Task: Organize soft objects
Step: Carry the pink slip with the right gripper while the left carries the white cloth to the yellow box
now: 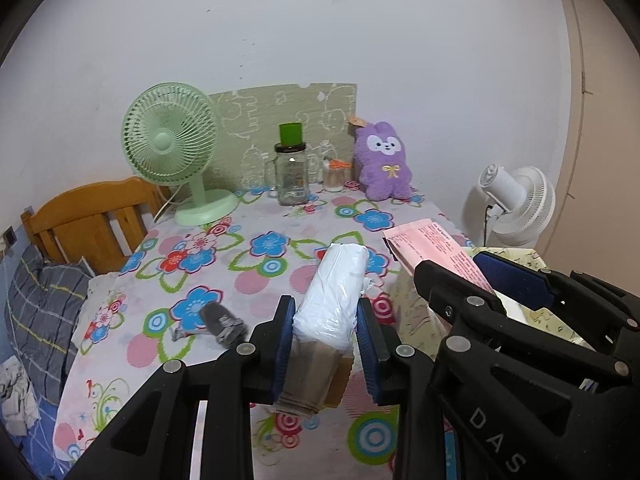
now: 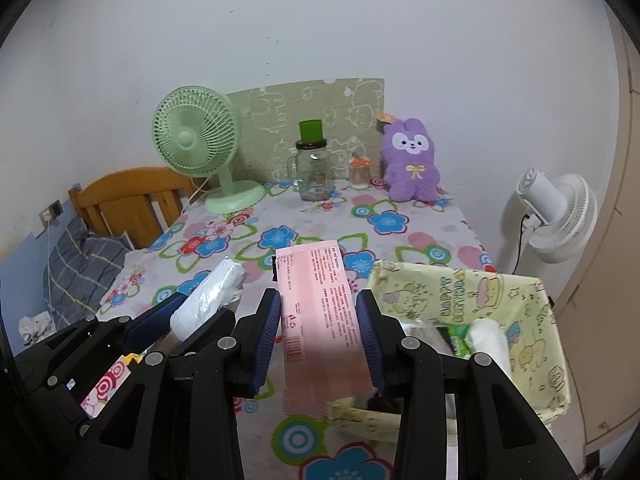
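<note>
Floral cloth covered the tabletop (image 1: 256, 264), with a green fan (image 1: 172, 140), a jar (image 1: 291, 178) and a purple plush (image 1: 384, 160) lined up along the back wall. Left gripper (image 1: 325, 344) had its jaws clamped on a white packet (image 1: 340, 280), lifted off the cloth. Right gripper (image 2: 320, 340) squeezed a pink packet (image 2: 320, 300) just beside the yellow basket (image 2: 532, 320), where a white roll (image 2: 490, 340) lay inside. A grey sock (image 1: 222, 322) sat on the cloth near the left jaws.

A glossy plastic-wrapped tissue pack (image 1: 334, 292), a matt pink paper packet (image 2: 320, 312), a fuzzy purple plush rabbit (image 1: 383, 162) and a printed cloth basket (image 2: 520, 304).
</note>
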`<state>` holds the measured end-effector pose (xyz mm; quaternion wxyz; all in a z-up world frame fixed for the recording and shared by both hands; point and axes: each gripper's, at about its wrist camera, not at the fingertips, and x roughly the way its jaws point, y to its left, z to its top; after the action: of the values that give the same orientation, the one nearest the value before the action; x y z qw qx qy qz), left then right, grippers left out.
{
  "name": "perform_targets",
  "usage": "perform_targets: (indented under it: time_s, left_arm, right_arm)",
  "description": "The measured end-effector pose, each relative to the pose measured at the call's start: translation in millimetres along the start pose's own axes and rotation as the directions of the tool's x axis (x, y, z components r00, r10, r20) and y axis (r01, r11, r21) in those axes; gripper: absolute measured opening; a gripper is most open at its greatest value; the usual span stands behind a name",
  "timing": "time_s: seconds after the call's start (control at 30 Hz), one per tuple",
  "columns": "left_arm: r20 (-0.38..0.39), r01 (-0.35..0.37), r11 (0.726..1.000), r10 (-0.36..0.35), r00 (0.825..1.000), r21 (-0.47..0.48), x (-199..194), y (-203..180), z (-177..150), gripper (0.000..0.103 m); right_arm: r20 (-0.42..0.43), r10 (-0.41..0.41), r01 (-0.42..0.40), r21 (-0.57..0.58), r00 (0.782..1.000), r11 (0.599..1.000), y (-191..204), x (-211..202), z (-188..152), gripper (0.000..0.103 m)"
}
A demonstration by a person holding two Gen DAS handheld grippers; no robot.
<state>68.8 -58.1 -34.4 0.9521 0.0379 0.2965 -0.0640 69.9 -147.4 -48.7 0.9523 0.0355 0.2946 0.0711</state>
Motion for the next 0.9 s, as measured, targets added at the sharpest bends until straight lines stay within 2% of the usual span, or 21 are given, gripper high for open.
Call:
perform_targets:
  time_s: [0.9]
  left_arm:
    - [-0.002, 0.123, 0.985, -0.124, 0.992, 0.121, 24, -88, 17, 0.031]
  right_arm:
    - [0.018, -0.139, 0.136, 0.089, 0.99, 0.987, -92, -11, -3, 0.043]
